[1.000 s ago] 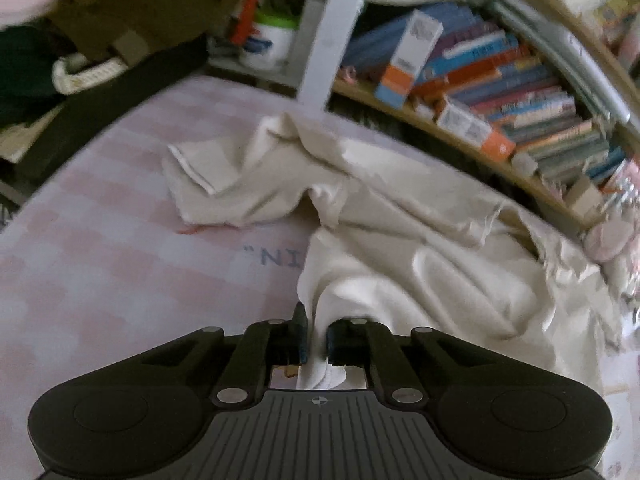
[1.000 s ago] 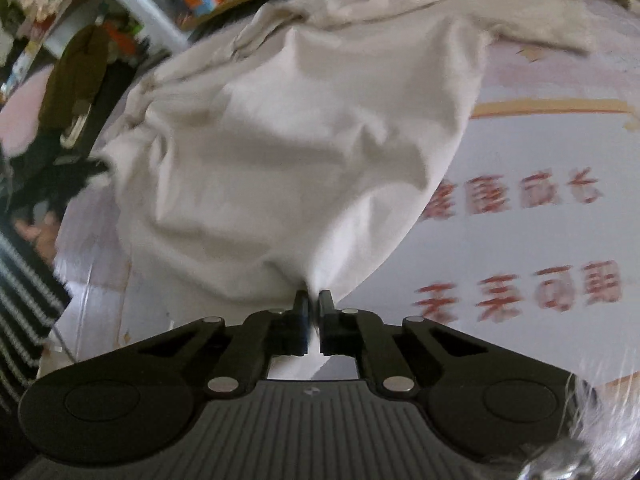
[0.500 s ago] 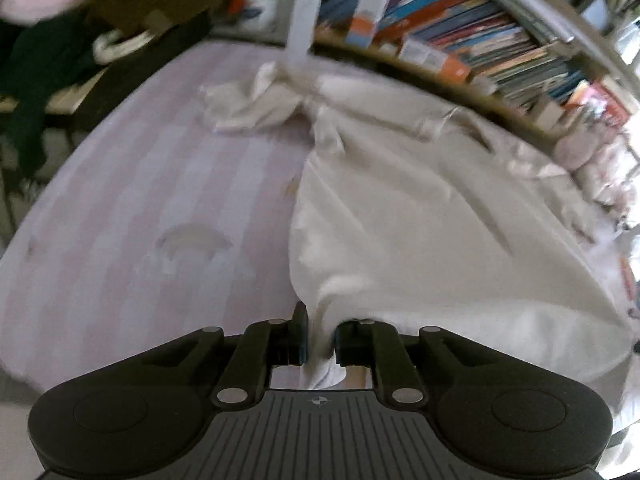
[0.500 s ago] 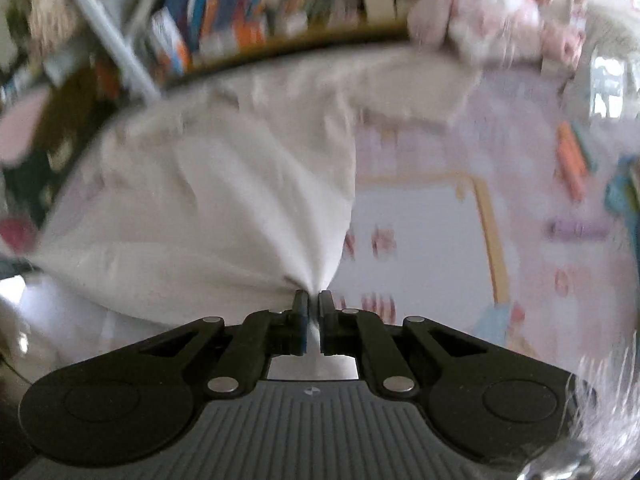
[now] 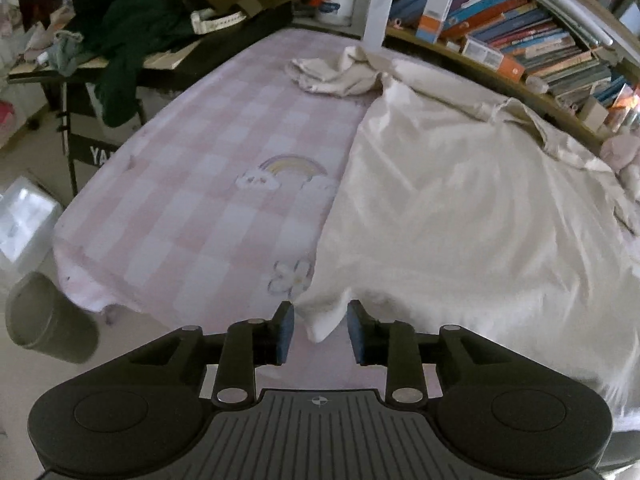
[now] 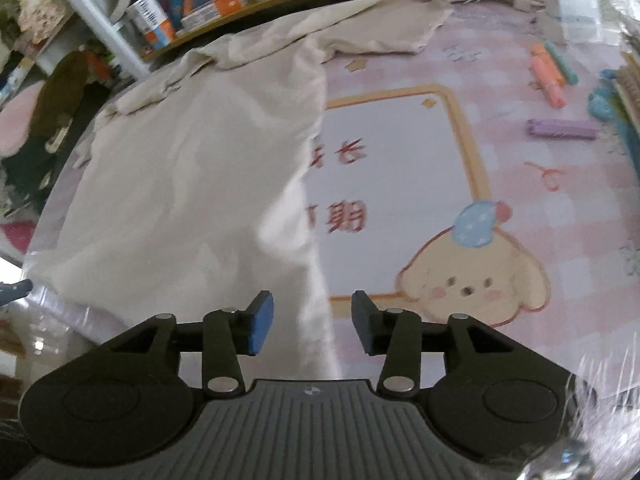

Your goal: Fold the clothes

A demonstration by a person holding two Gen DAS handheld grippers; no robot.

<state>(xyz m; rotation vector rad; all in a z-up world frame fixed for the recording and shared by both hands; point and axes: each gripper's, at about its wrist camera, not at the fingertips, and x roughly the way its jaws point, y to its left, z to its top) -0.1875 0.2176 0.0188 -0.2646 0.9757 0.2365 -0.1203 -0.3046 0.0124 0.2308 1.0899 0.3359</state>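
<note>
Left wrist: grey bin beside bed, contents unseen.

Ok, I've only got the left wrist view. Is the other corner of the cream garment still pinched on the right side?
Observer: No. The right hand-held gripper is opening; the cream garment lies between its pads, not pressed.
Operator: What's on the bed beside it there?
Observer: A printed puppy with a blue hat, right of the garment's edge.
Operator: Any clutter?
Observer: Orange markers and a purple one at the far right.
</note>
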